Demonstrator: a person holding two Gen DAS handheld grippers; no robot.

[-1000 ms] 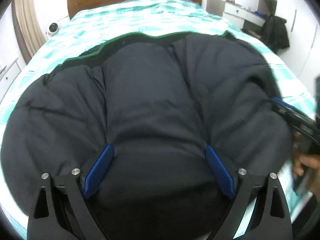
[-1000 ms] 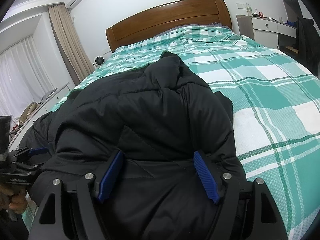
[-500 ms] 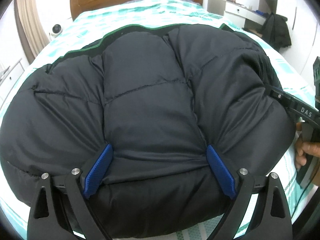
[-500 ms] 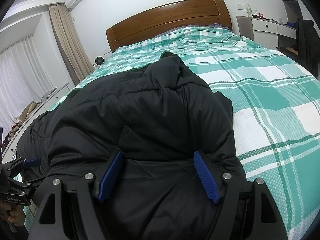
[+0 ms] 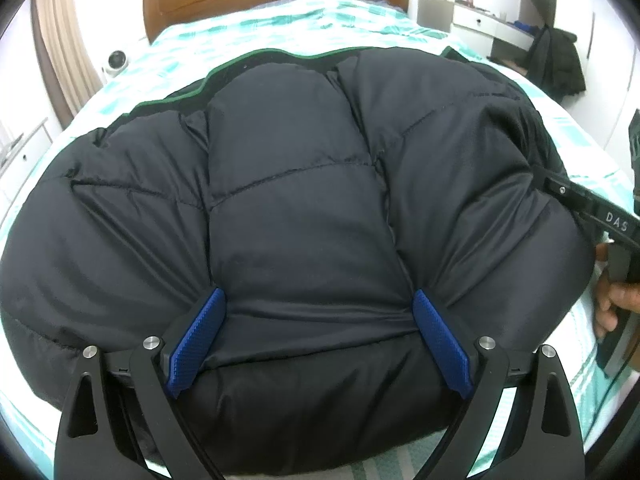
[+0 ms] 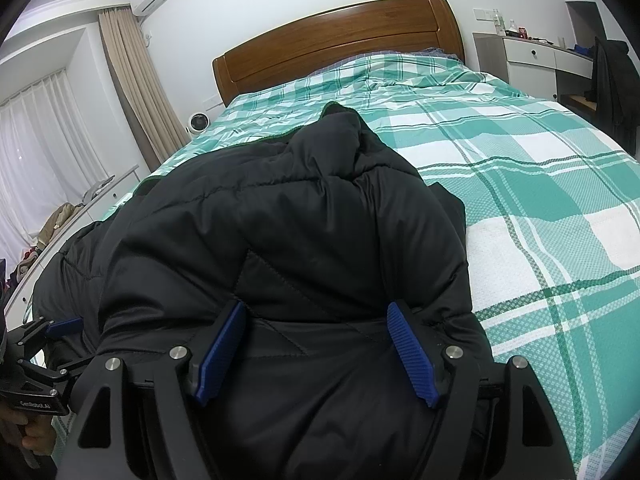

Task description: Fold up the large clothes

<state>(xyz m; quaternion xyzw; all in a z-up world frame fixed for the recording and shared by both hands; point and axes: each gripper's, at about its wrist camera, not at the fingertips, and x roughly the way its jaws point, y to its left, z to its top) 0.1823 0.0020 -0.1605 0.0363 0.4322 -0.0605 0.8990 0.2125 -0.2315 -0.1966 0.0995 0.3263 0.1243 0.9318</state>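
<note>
A big black padded jacket (image 5: 296, 200) lies in a folded mound on the green plaid bed (image 5: 280, 20). It also fills the right wrist view (image 6: 280, 232). My left gripper (image 5: 318, 332) has its blue pads (image 5: 200, 332) set wide apart with a thick fold of the jacket bulging between them. My right gripper (image 6: 316, 344) stands the same way at the jacket's other near edge, blue pads (image 6: 408, 348) wide with padding between them. Each gripper shows at the edge of the other's view, the right one (image 5: 592, 208) and the left one (image 6: 44, 332).
The bed (image 6: 540, 200) has a wooden headboard (image 6: 340, 36) at the far end. A white desk with a dark coat on a chair (image 6: 612, 76) stands to the right. A small white fan (image 6: 197, 122), curtains and a low cabinet (image 6: 60, 240) are to the left.
In the left wrist view the jacket has puffed up and slid nearer, and the bedsheet now shows below it. The right wrist view is almost unchanged.
</note>
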